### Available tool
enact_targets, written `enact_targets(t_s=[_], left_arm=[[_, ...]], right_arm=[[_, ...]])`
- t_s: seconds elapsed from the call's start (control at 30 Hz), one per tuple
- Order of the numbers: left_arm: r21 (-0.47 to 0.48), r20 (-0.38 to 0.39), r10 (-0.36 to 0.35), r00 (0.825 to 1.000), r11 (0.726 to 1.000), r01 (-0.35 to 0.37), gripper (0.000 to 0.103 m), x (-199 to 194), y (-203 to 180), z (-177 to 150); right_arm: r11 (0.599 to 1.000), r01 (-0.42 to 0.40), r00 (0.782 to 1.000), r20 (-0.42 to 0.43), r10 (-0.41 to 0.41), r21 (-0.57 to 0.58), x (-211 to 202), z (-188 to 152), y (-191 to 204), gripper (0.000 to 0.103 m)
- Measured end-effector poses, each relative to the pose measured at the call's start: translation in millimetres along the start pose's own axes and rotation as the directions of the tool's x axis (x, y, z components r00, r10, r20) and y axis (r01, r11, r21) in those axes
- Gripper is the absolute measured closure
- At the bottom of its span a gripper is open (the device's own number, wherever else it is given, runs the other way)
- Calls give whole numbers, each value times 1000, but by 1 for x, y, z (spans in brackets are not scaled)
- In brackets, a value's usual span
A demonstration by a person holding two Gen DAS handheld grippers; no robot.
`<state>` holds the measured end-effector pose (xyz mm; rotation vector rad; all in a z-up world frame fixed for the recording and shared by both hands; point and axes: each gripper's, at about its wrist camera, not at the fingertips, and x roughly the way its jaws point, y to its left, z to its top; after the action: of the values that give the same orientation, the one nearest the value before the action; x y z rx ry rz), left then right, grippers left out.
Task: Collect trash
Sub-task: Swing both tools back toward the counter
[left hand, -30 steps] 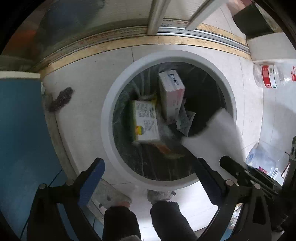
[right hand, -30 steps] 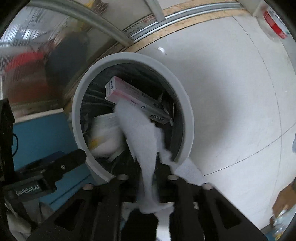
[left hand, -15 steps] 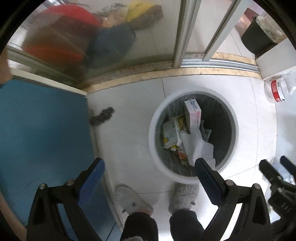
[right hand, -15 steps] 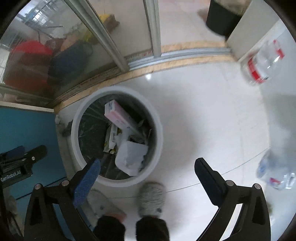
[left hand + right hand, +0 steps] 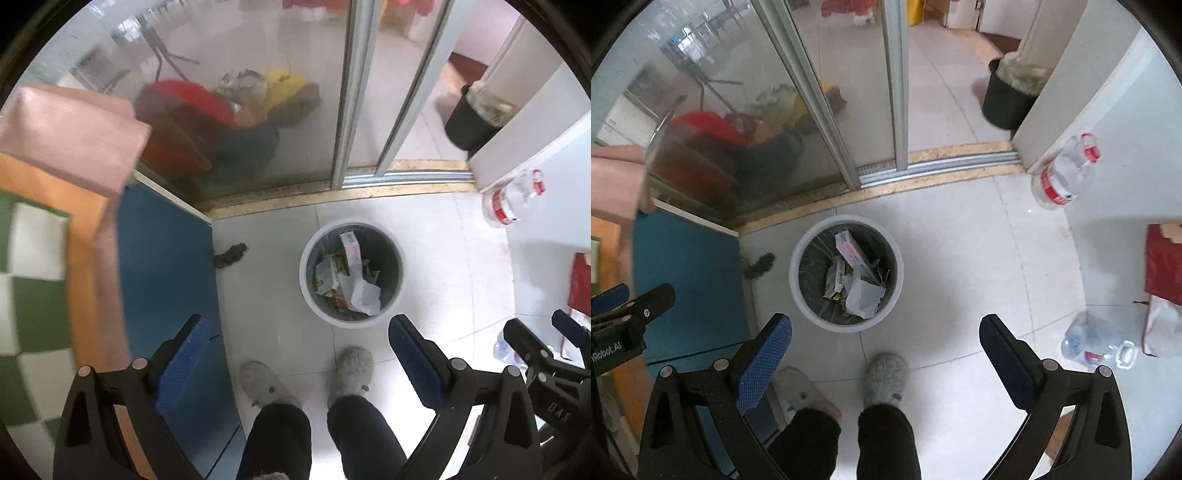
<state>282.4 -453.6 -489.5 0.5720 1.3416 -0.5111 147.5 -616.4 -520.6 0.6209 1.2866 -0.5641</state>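
Trash (image 5: 862, 295) fills the white-rimmed bin (image 5: 809, 306): crumpled paper, a pink-white box with unreadable print. My left gripper (image 5: 299, 345) and right gripper (image 5: 886, 343) both gape wide, holding nothing.

Tiled home entryway, sliding glass door (image 5: 827, 110)

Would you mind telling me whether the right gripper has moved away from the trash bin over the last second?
Yes. The right gripper has lifted up and away: the white trash bin, which filled its view before, now looks small on the floor, and the crumpled paper lies inside.
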Motion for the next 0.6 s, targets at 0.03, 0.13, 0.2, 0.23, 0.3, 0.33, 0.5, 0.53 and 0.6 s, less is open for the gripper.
enact_targets(t_s=[0.03, 0.13, 0.2, 0.23, 0.3, 0.33, 0.5, 0.53, 0.6], left_arm=[[-2, 4, -4, 1000, 1000, 4, 3, -16, 1, -3], [-12, 23, -26, 999, 1000, 26, 3, -67, 6, -15], [-12, 40, -37, 999, 999, 37, 3, -95, 7, -22], [-13, 49, -45, 998, 999, 45, 3, -110, 7, -24], [-16, 64, -61, 996, 998, 62, 3, -132, 8, -29], [-17, 74, -76, 994, 997, 77, 3, -147, 10, -31], [-12, 127, -111, 986, 993, 114, 3, -196, 19, -38], [-10, 138, -116, 984, 993, 118, 3, -203, 22, -38], [-13, 159, -121, 980, 992, 124, 3, -214, 27, -38]], right_arm=[[1000, -1, 1000, 3, 1, 0, -12, -1, 0, 0], [1000, -6, 1000, 20, 6, 10, -70, -8, 1, 0], [1000, -9, 999, 37, 9, 8, -109, -13, 3, 0], [1000, -10, 999, 49, 9, 4, -131, -16, 4, 0], [1000, -9, 998, 66, 9, -1, -159, -22, 7, 0], [1000, -7, 997, 77, 7, -5, -175, -25, 8, 0], [1000, -1, 992, 126, 2, -8, -244, -35, 15, 0], [1000, -4, 991, 132, 4, -5, -252, -36, 16, 0], [1000, -8, 990, 139, 7, 2, -265, -36, 21, 0]])
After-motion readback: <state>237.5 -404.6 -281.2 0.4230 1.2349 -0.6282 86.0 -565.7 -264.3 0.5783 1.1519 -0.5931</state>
